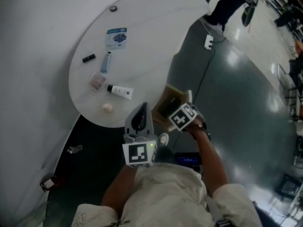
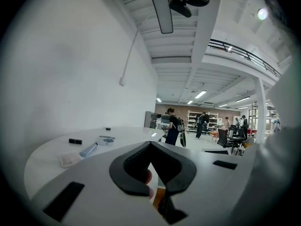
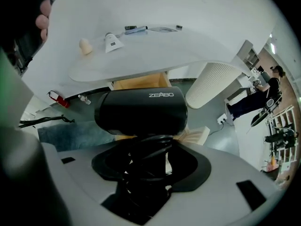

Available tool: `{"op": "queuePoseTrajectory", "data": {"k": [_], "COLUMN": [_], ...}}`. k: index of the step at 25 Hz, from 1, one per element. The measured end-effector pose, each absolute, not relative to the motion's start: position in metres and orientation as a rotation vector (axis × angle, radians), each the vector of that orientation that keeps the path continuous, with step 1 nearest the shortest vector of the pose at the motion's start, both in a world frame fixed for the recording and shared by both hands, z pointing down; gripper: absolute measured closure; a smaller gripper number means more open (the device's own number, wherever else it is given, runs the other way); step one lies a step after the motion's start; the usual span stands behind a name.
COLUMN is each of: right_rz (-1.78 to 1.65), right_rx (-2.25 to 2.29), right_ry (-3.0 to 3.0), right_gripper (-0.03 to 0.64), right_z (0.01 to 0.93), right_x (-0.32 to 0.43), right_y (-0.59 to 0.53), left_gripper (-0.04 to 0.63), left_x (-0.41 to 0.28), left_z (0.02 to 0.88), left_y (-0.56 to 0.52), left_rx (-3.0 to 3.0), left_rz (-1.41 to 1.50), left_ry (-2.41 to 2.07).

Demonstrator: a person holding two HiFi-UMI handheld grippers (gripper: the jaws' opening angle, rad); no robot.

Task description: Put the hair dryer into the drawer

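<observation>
One broad white table [image 1: 142,27] fills the head view, and the open wooden drawer [image 1: 176,91] juts from under its near edge. The black hair dryer [image 3: 141,111] hangs just above that drawer, not yet inside. The right claw [image 3: 146,154] pinches its cord-wrapped handle and points down. The left claw [image 2: 150,145] sits beside it, tips pressed together on nothing. The likeliest trouble is that the grip lies on coiled cord rather than bare handle, so the dryer could twist or slide. Its wide body could also catch the drawer wall or the table's overhang on the way down. Only the right gripper view shows the dryer and that grip, since the head view hides both beneath the marker cube. The head view alone shows the small tube [image 1: 120,91] lying well apart from the drawer.
</observation>
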State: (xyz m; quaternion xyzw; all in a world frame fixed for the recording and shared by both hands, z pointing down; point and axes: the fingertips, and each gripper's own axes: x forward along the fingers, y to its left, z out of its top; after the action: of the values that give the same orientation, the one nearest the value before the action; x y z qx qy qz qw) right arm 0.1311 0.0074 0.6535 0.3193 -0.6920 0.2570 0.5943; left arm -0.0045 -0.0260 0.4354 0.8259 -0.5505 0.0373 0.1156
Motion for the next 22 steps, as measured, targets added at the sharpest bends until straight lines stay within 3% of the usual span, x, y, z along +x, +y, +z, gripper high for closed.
{"op": "queuePoseTrajectory", "data": {"k": [22], "right_rz": [0.507], "right_rx": [0.655], "right_ry": [-1.626], "right_gripper": [0.37], "right_z": [0.686], "right_x": [0.087], "right_y": [-0.033], "left_gripper": [0.595], "left_x": [-0.04], "left_z": [0.452], "left_y": [-0.058], "left_rx": [2.362], "left_rz": [0.131], "left_ry": [-1.621]}}
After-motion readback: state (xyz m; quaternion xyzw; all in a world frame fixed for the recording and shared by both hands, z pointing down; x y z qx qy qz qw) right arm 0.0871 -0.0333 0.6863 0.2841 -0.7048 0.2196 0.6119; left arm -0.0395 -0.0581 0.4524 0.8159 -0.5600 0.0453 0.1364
